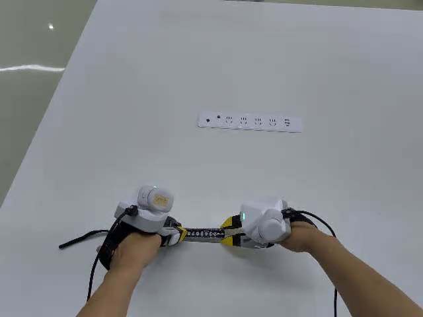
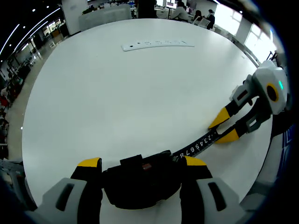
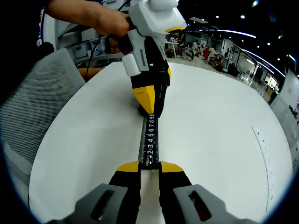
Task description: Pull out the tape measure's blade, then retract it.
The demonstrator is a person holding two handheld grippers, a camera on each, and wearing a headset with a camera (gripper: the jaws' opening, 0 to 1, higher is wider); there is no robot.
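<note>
Head view: the left gripper (image 1: 176, 234) is clamped on the black tape measure case (image 2: 140, 184) at the near edge of the table (image 1: 198, 59). The right gripper (image 1: 229, 234), just to its right, pinches the blade (image 1: 203, 233) tip; the short blade spans between them.

Big white worktable (image 1: 198, 59) w/ a white power strip (image 1: 250, 121) lying flat toward its far side; pale, glossy grey-green floor (image 1: 33, 86) at left, w/ light reflections. Grey mesh chair back (image 3: 32, 112) just beside the table edge. Beyond: open-plan office, dark ceiling w/ strip lights (image 3: 233, 32) & spots, bright windows (image 2: 229, 14) on one side, desks far off.
</note>
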